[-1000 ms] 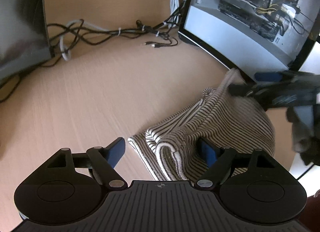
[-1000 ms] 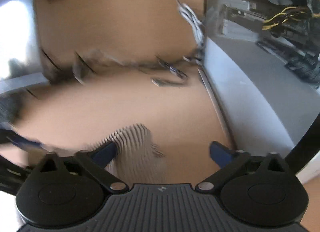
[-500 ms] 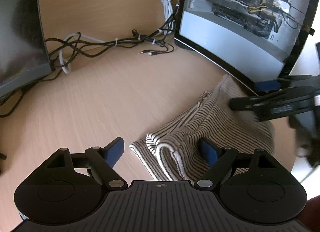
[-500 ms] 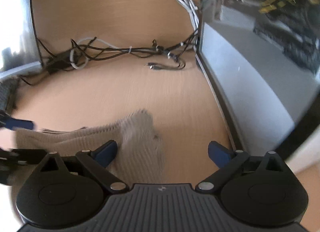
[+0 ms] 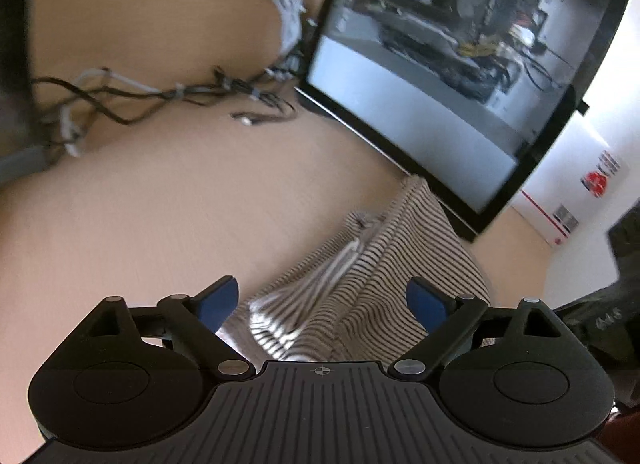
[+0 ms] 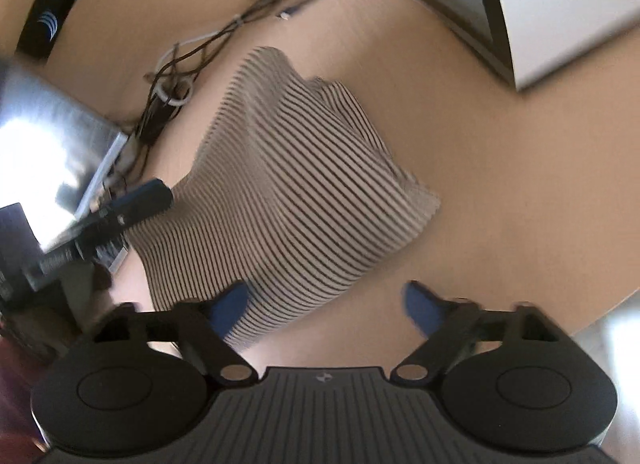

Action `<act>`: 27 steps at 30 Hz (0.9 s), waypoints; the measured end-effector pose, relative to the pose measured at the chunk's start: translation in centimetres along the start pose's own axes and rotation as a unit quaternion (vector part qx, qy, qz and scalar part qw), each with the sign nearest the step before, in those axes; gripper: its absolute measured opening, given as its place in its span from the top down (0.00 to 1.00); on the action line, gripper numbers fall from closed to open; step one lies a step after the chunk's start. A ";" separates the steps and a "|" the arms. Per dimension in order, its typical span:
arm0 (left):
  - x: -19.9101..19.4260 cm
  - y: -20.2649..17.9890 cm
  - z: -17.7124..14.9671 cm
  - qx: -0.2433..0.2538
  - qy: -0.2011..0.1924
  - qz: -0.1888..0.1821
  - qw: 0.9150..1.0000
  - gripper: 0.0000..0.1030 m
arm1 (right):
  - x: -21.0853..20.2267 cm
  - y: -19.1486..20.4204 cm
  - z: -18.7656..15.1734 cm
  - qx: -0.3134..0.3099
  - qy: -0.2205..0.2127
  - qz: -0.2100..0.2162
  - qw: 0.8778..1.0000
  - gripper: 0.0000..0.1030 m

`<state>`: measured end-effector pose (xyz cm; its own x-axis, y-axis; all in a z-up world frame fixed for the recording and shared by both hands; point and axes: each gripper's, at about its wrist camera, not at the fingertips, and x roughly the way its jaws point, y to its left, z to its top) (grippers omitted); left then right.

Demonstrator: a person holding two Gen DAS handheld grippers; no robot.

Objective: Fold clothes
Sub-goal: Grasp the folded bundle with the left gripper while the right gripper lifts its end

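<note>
A beige garment with thin dark stripes (image 5: 372, 264) lies bunched and partly folded on the wooden desk (image 5: 168, 223). My left gripper (image 5: 322, 302) is open just above its near edge, with the cloth under the gap and the blue pads touching nothing. In the right wrist view the same garment (image 6: 288, 191) spreads out ahead. My right gripper (image 6: 326, 304) is open over its near corner and holds nothing. The left gripper's dark finger with a blue pad (image 6: 140, 195) shows at the garment's left edge.
A computer case with a glass side panel (image 5: 440, 75) stands close behind the garment on the right. A tangle of black and white cables (image 5: 160, 95) lies along the back of the desk. A shiny dark screen (image 6: 48, 143) is at the left. The desk edge (image 6: 592, 304) runs near the right.
My right gripper has pulled back off the garment and swung round, so it now looks at the cloth from the other side. The left gripper tilted up slightly. The garment stays on the desk.
</note>
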<state>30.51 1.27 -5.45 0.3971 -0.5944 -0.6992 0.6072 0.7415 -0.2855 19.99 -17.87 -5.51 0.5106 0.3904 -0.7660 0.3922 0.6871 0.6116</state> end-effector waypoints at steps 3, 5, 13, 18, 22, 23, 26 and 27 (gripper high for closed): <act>1.5 1.1 -0.4 -0.018 0.025 -0.005 0.999 0.08 | 1.0 -0.7 0.9 0.037 0.001 0.038 0.999 0.38; 1.6 1.8 -1.1 -0.042 0.034 -0.016 0.998 0.11 | 1.4 -0.2 1.9 0.022 -0.007 0.026 0.999 0.38; 1.0 -0.8 -3.3 -0.088 0.032 -0.063 0.994 0.12 | 3.7 4.8 7.1 -0.140 -0.065 -0.039 0.987 0.37; 0.5 -2.9 -4.7 -0.110 0.026 -0.092 0.989 0.10 | 4.8 8.4 9.1 -0.241 -0.093 -0.059 0.964 0.35; -0.7 -3.6 -5.3 -0.122 0.012 -0.100 0.987 0.09 | 3.8 10.1 8.8 -0.309 -0.123 -0.067 0.941 0.29; -1.3 -3.1 -5.3 -0.127 0.004 -0.092 0.988 0.08 | 3.2 10.1 8.1 -0.325 -0.136 -0.075 0.933 0.29; -2.5 -0.6 -5.6 -0.173 -0.016 -0.044 0.984 0.08 | 1.5 9.7 5.7 -0.362 -0.161 -0.096 0.913 0.29; -2.8 0.3 -5.7 -0.192 -0.022 -0.024 0.981 0.08 | 1.0 9.4 4.7 -0.371 -0.169 -0.100 0.908 0.29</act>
<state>25.66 4.94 -7.33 0.4088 -0.6388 -0.6518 0.3249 0.7693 -0.5501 27.76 -13.91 0.39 0.7411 0.0887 -0.6656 -0.0568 0.9960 0.0695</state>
